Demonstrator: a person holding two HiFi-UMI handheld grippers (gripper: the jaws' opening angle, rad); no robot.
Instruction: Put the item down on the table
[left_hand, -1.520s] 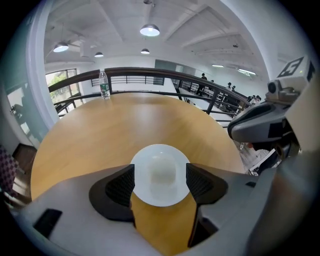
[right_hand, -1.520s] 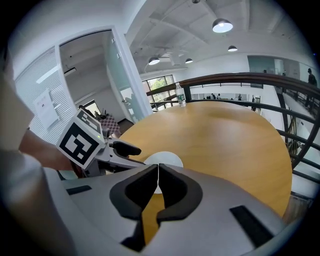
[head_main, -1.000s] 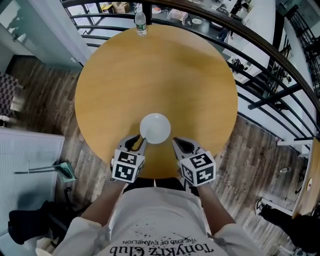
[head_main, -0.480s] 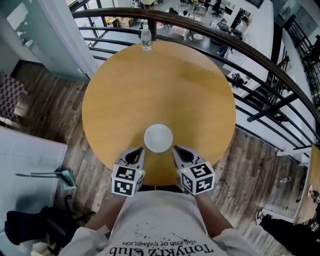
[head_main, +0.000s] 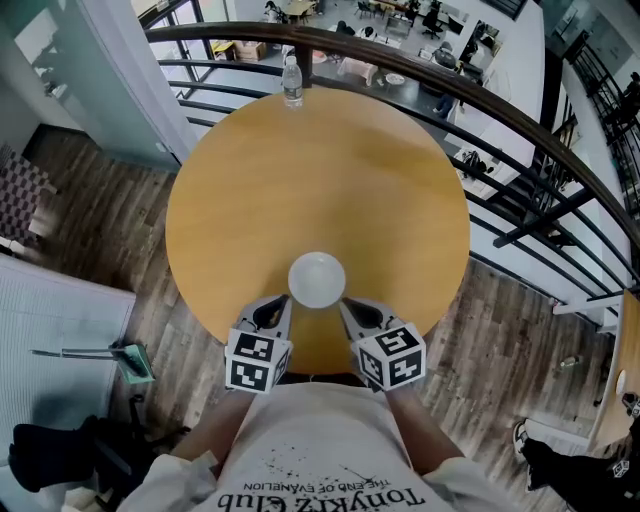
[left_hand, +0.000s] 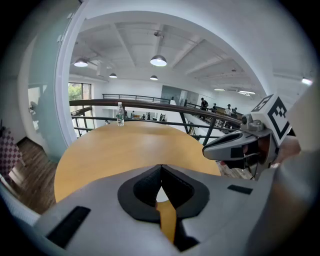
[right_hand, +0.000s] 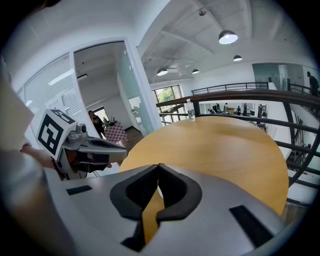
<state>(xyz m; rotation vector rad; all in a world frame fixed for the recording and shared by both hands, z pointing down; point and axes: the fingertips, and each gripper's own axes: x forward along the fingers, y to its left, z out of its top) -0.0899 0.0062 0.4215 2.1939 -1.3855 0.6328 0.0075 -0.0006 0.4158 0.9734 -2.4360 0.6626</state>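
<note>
Two tongs flank a white round bowl (head_main: 317, 280) on a round yellow wooden counter (head_main: 320, 170).
From my remote seat, the head view looks steeply down. The bowl is over the near part of the counter, between the left tongs (head_main: 281, 302) and the right tongs (head_main: 346, 303). Both sets of tips are right at its rim, though I cannot tell if they touch it. In each gripper view the dark pads (left_hand: 145, 187) meet at their tips, pressed together. Only a narrow slot below them shows yellow counter and a sliver of white. A clear plastic water bottle (head_main: 292, 80) stands upright at the far edge, well apart from the bowl. A dark metal railing (head_main: 450, 70) curves behind it.
</note>
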